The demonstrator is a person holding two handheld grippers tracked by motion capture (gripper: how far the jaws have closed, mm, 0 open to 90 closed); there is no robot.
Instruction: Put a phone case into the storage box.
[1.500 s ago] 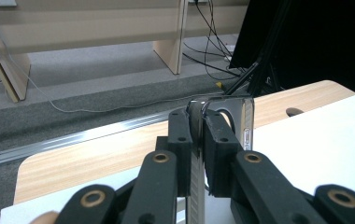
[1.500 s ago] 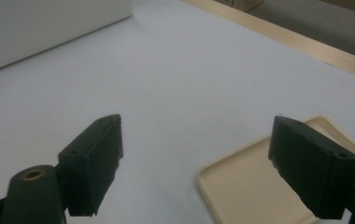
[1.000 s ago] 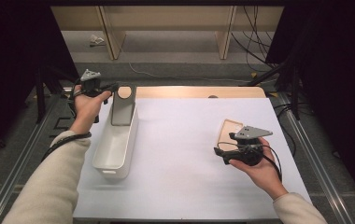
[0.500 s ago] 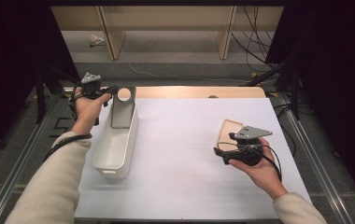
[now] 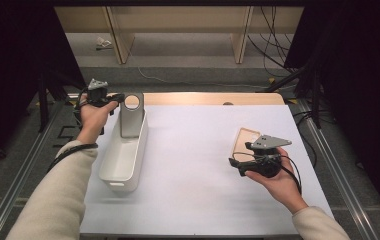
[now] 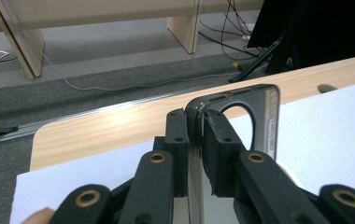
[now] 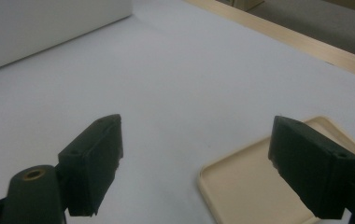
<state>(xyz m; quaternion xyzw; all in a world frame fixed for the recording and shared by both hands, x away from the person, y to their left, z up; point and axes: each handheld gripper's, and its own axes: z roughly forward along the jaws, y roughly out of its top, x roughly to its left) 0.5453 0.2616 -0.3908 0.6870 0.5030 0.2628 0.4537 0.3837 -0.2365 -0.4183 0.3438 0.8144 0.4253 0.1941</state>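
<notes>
A grey metal plate [image 5: 129,122] with a round hole near its top stands upright at the far end of a long white bin [image 5: 119,167]. My left gripper [image 5: 117,98] is shut on the plate's top left corner. In the left gripper view the jaws of the left gripper [image 6: 196,135] pinch the thin edge of the grey plate [image 6: 262,116] beside the hole. My right gripper [image 5: 234,163] hovers open over the white table cover, just near a flat beige tray [image 5: 245,137]. In the right gripper view the right gripper [image 7: 199,158] holds nothing and the beige tray [image 7: 245,186] lies under its right jaw.
A white sheet [image 5: 198,150] covers the table, with a bare wooden strip [image 5: 213,98] along the far edge. The white bin [image 7: 49,23] is far left in the right gripper view. Metal rails run along both table sides; cables lie on the floor beyond.
</notes>
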